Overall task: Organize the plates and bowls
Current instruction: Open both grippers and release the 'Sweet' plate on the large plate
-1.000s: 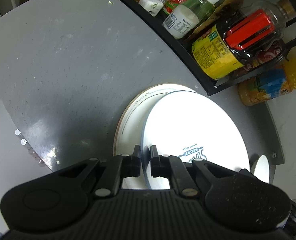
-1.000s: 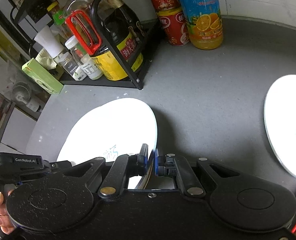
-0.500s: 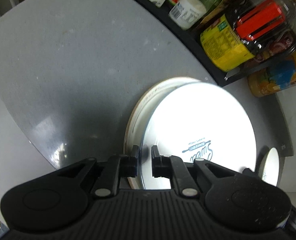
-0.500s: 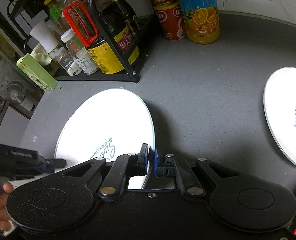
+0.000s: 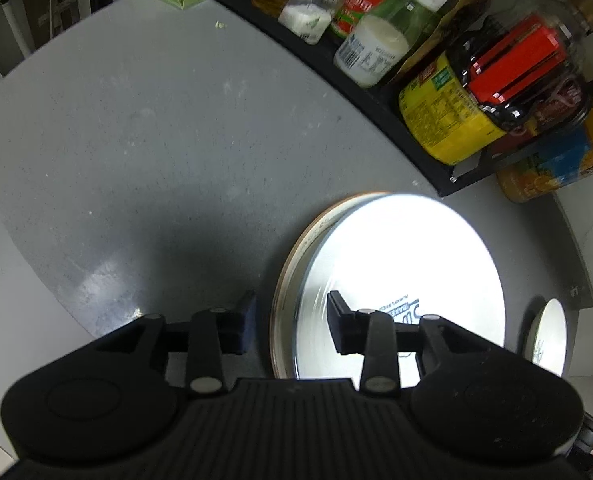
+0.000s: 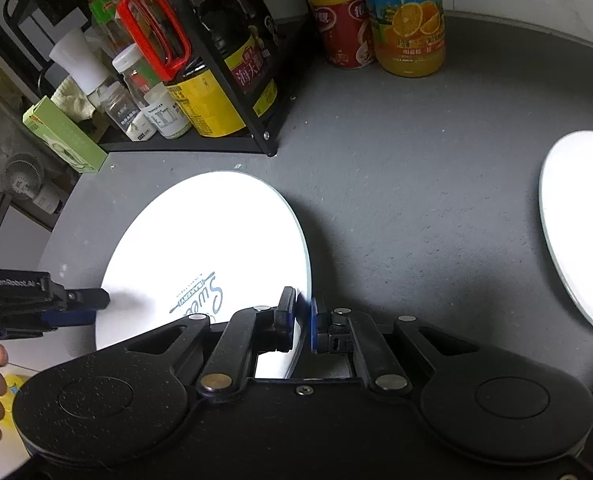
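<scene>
Left wrist view: left tongs (image 5: 290, 322) spread wide, straddling the white plate's (image 5: 408, 272) rim at 6 o'clock, gripping nothing. Plate sits on a brown-rimmed plate (image 5: 296, 256) on the grey surface (image 5: 156, 140). Right tongs (image 6: 303, 322) pinch its rim narrow. Second plate (image 6: 576, 232) at 3 o'clock, well apart.

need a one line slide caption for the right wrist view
Right gripper clamps the rim of a white plate on the grey counter, left gripper open at its far edge.
</scene>
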{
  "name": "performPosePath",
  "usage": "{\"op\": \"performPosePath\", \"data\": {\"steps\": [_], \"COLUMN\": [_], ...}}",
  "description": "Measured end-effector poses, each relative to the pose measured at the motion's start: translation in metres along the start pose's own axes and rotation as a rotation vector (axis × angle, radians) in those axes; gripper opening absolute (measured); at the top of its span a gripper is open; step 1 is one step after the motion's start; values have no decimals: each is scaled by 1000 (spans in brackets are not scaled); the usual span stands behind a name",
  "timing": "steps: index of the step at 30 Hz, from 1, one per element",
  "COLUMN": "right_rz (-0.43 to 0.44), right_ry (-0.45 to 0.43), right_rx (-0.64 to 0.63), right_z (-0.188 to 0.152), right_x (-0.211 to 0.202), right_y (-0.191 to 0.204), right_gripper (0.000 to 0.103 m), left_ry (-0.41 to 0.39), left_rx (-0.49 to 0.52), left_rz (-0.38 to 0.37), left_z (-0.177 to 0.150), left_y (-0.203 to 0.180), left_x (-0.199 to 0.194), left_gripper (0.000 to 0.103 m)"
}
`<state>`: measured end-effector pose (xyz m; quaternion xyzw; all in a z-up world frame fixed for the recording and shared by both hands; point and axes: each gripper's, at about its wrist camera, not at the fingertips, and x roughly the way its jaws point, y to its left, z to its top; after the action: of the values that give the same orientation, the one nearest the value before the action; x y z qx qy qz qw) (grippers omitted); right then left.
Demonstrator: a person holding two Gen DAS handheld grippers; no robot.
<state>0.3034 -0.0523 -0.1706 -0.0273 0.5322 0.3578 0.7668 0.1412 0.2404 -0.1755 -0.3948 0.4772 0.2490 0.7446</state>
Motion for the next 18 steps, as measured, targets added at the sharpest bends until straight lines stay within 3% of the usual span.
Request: {"op": "performPosePath", "data": {"steps": [3, 5, 13, 18], "right_rz": [-2, -29, -38, -54], "right_ry": [9, 8, 14, 16], "right_rx": [5, 5, 16, 25], "right_z": [-1, -2, -2, -3], "right_x": [4, 6, 10, 3], "right_y": [1, 1, -2, -2], "right_gripper": [8, 22, 36, 42], "left_ry": [17, 31, 33, 34], "left_rx": [0, -17, -21, 36], "left_rz": [35, 29, 45, 115], "left_z": [2, 4, 10, 11], "left_y": [2, 5, 11, -1], "left_x": [11, 15, 16, 10], "left_gripper": [37, 40, 53, 54]}}
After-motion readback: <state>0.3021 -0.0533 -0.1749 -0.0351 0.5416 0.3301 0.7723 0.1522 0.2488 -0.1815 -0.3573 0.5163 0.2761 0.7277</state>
